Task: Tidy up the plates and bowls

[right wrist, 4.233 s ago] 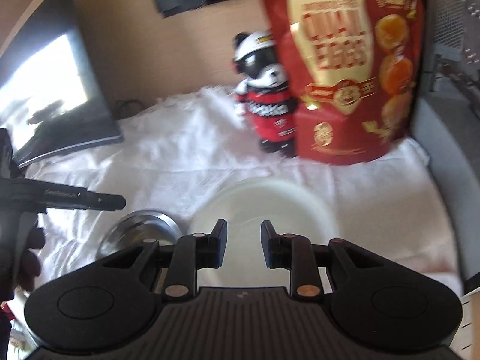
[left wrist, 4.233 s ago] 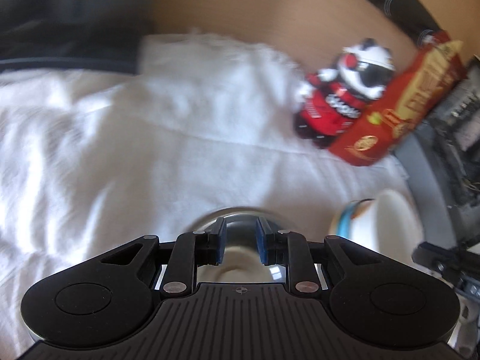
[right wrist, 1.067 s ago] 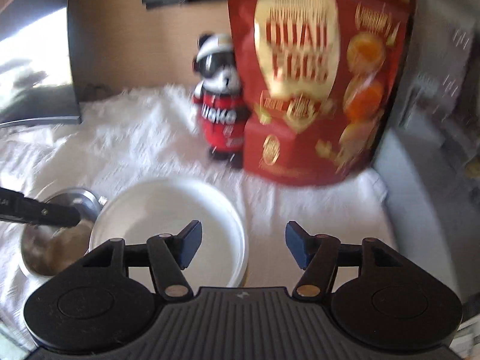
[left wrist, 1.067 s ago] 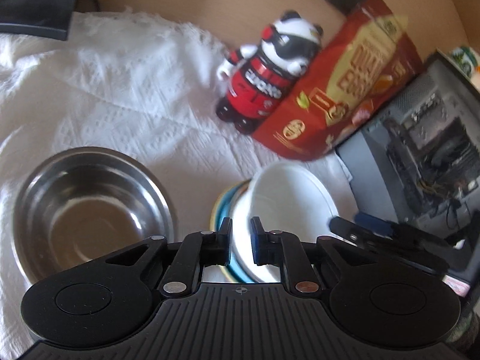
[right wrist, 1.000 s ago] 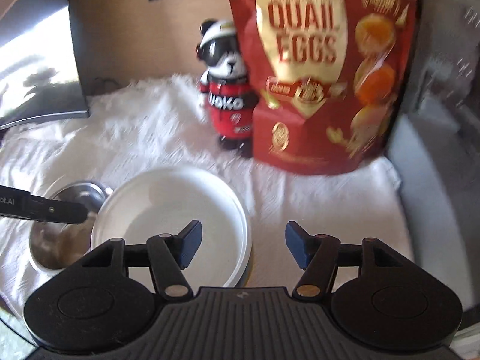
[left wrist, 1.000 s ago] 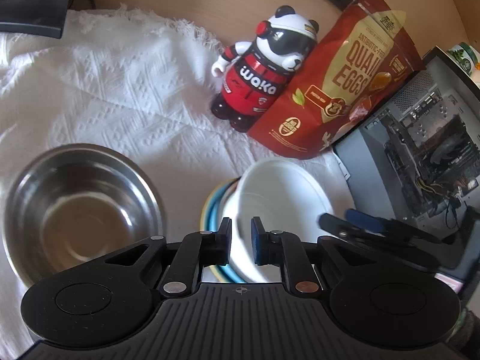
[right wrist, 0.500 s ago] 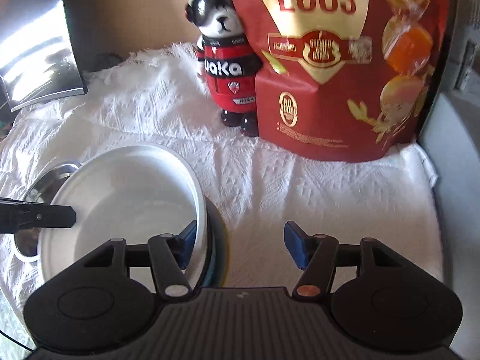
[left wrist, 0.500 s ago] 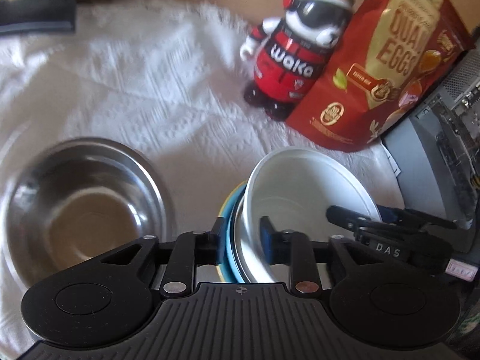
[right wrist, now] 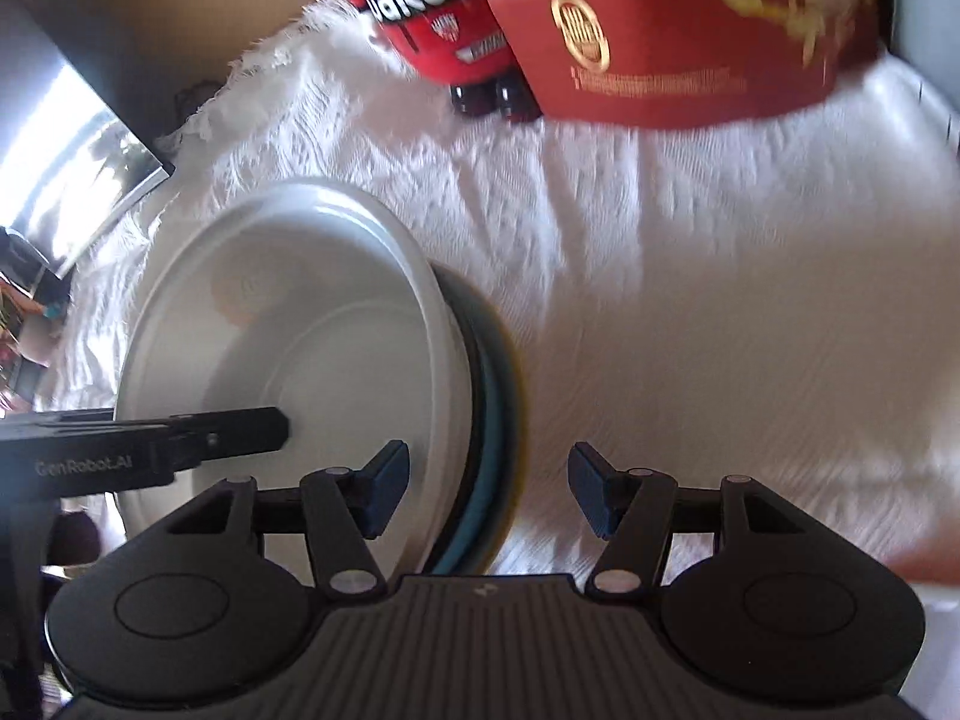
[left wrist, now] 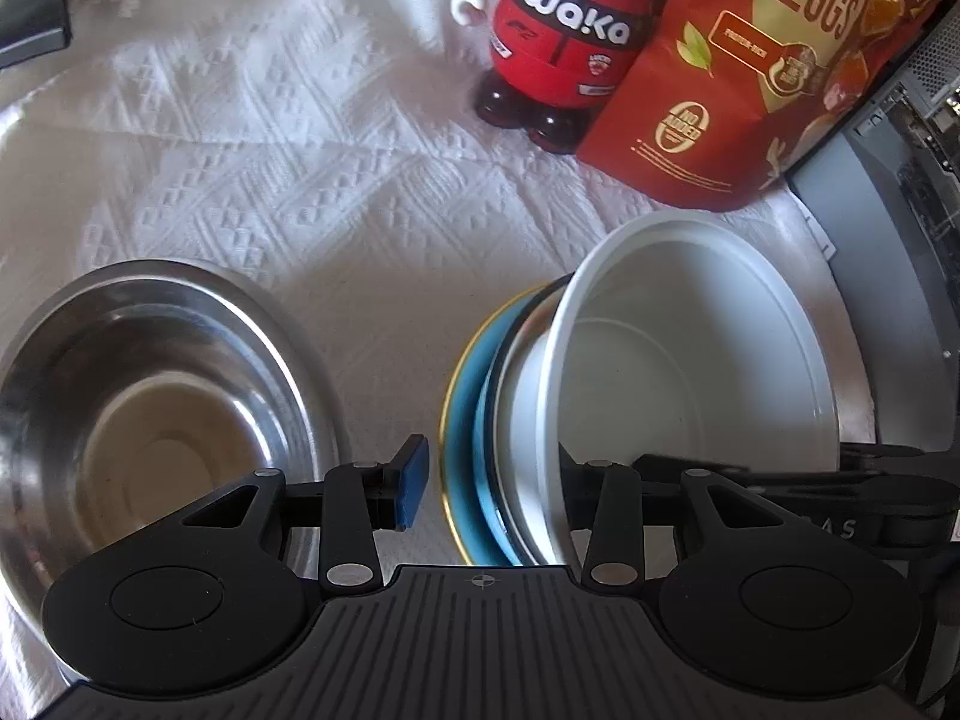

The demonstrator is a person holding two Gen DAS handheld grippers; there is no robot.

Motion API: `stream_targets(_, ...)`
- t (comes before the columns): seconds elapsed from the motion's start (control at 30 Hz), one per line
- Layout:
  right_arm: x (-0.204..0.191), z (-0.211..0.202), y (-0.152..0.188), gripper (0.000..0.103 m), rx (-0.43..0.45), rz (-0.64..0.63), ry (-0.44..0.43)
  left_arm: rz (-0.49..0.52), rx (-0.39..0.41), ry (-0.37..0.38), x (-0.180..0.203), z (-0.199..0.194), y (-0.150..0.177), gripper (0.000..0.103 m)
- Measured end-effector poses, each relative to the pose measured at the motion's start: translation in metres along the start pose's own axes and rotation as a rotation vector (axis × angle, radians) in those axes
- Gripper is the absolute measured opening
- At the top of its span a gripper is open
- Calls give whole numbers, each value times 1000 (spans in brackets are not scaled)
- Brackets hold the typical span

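Observation:
A white bowl (left wrist: 690, 372) sits on a blue plate with a gold rim (left wrist: 462, 408) on the white cloth. A steel bowl (left wrist: 144, 384) stands to its left. My left gripper (left wrist: 489, 480) is open and straddles the left rims of the white bowl and blue plate; its right finger is inside the bowl, mostly hidden. My right gripper (right wrist: 486, 489) is open and straddles the right rims of the same white bowl (right wrist: 300, 330) and blue plate (right wrist: 489, 420). The left gripper's finger (right wrist: 228, 429) shows inside the bowl.
A red panda figure (left wrist: 564, 36) and a red quail-egg bag (left wrist: 774, 66) stand at the back of the white cloth (left wrist: 300, 150). A grey computer case (left wrist: 900, 198) is at the right. A dark monitor (right wrist: 66, 204) stands at the left.
My left gripper has opened from shut and moved in over the left rim of the bowl and plate. My right gripper stayed open and moved down over the stack's right rim.

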State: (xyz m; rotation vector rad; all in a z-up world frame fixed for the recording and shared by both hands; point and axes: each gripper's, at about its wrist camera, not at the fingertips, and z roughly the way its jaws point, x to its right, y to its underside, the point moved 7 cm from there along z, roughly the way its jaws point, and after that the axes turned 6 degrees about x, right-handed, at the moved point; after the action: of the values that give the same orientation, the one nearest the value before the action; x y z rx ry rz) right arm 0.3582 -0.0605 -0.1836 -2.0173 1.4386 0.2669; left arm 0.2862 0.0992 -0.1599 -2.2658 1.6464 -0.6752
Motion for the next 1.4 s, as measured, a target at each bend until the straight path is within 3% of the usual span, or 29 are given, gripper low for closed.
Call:
stream_targets(0.17, -7, 9, 8, 60, -35, 37, -50, -23, -13, 68, 1, 7, 1, 46)
stream_targets(0.4, -19, 13, 7, 60, -44, 42, -47, -21, -7, 56, 1, 7, 2, 45)
stream_targets(0.63, -24, 5, 12, 60, -39, 30, -30, -14, -52, 40, -1, -1, 16, 45)
stream_targets(0.93, -39, -8, 35, 60, -92, 18, -72, -36, -109, 46, -14, -33, 52, 45)
stream_targets(1.13, -48, -4, 54, 60, -139, -8, -75, -79, -102, 62, -21, -37, 59, 43)
stream_targets(1.23, -46, -6, 56, 59, -124, -34, -52, -75, -70, 58, -21, -41, 57, 41)
stream_targets(1.4, -48, -21, 45, 59, -4, -106, 36, -78, -43, 59, -23, -45, 53, 40)
